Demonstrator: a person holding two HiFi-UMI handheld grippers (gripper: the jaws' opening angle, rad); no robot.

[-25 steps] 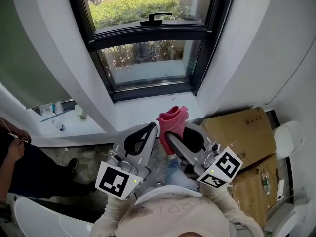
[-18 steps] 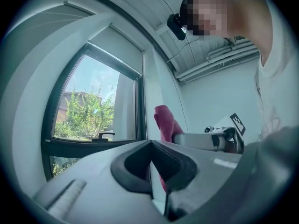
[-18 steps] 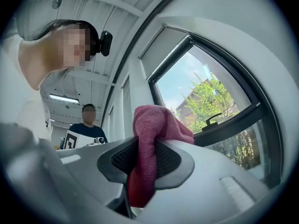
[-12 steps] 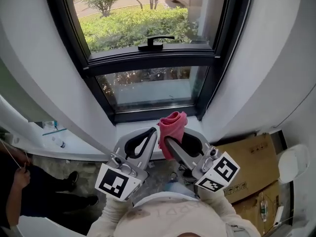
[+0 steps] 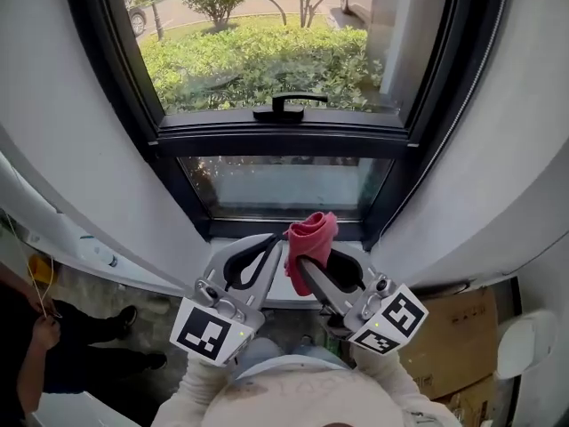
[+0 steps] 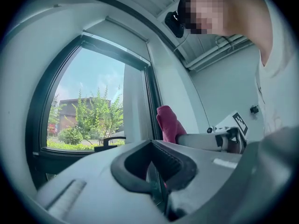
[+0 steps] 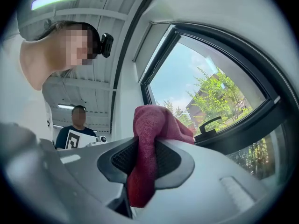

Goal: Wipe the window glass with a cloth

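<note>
Cloth: red and bunched, pinched by its lower part in the right tongs. A loose wad stands clear above the tips, so fabric and not plastic would meet the glass.
Cloth position: low in front of the window, near the bottom rail of the frame. Whether it touches anything there cannot be told.
Right tongs: clamped on the cloth. Both ribbed pads press the fabric and a tail hangs below them. The grip is judged firm enough for rubbing strokes.
Left tongs: pads drawn together with nothing between them. They are held just beside the right tongs, tips towards the window. They are judged to be parked out of the way, since one tool suffices for wiping.
Glass: the lower pane, hazy and speckled, judged the nearer target. An upper pane sits above the crossbar and looks clearer.
Handle: black lever on the crossbar, lying level. The sash appears shut, which gives a firm surface to press on.
Stance: both tongs are raised close together at the body's centre line. Reach to the lower pane is short; the upper pane calls for a higher lift.
Task state: judged to be at the approach step, with wiping not yet under way.
Next move: press the wad flat on the lower pane and sweep side to side.
Risk: the handle and frame edges may snag the wad, and a slack pinch would let the cloth slide out.
</note>
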